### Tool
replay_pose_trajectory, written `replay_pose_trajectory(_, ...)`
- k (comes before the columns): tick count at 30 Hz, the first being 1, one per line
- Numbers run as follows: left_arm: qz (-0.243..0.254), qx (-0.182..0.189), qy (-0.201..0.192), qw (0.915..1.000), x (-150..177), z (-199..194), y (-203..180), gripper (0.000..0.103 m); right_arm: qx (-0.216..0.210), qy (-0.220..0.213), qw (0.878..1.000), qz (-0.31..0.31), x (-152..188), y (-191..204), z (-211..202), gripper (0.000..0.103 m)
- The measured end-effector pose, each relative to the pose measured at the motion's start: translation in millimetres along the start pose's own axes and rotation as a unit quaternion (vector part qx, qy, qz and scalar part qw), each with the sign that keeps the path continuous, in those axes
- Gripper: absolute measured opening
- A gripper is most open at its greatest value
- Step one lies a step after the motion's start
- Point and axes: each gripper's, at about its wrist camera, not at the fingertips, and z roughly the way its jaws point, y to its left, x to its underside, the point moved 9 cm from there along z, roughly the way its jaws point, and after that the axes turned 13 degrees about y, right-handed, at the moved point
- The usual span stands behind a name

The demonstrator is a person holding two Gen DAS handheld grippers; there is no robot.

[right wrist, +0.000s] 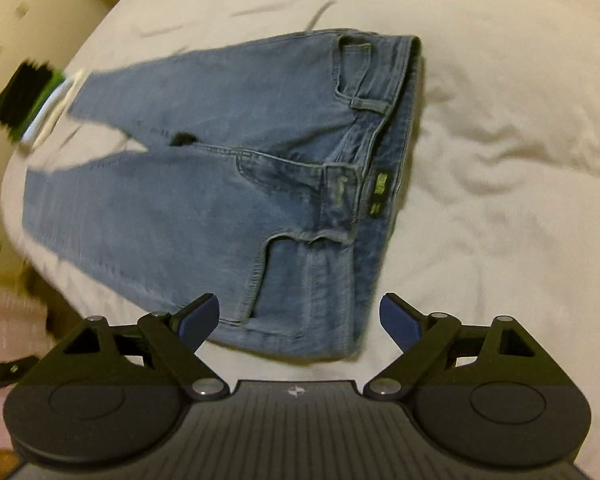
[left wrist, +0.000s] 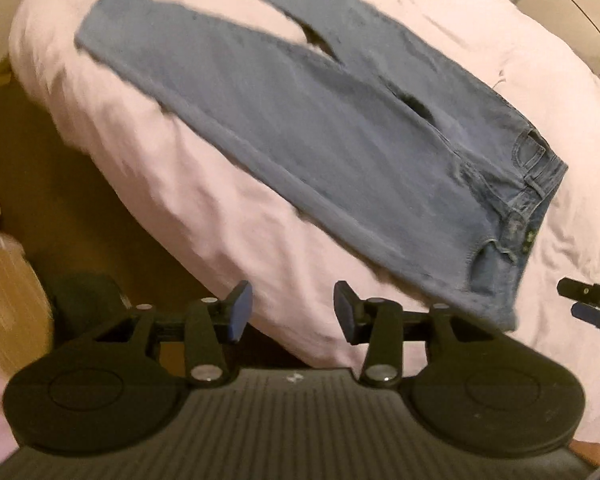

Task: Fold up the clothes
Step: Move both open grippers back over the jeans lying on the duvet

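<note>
The blue denim jeans (right wrist: 220,184) lie flat on the white bed (right wrist: 500,160), legs stretching left. The right gripper (right wrist: 300,320), wide open and empty, hangs nearest the waistband. The left gripper (left wrist: 293,312) is partly open, empty.

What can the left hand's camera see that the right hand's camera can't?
Only the left wrist view shows the far leg hems and the right gripper peeking in from the right edge. Only the right wrist view shows the green waistband label clearly, and a blurry black, green and white thing at the left. Both show the blue denim jeans lying flat on the pale wrinkled bedcover, with open, empty jaws in front.
</note>
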Motion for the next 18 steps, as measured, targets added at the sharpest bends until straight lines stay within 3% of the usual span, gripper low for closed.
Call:
replay_pose_trajectory(4, 0.02, -0.011, -0.009, 0.9997, 1, -18, 67, 0.039, -0.003, -0.01, 0.998, 0.059, 37, 39, 24, 0.089)
replay_pose_trajectory(10, 0.017, -0.031, 0.021, 0.9992, 14, -27, 159, 0.039, -0.005, 0.009, 0.993, 0.114, 92, 91, 47, 0.089)
replay_pose_trajectory(18, -0.008, 0.007, 0.044, 0.999, 0, -9, 204, 0.039, 0.036, 0.02, 0.992, 0.121, 99, 128, 51, 0.089)
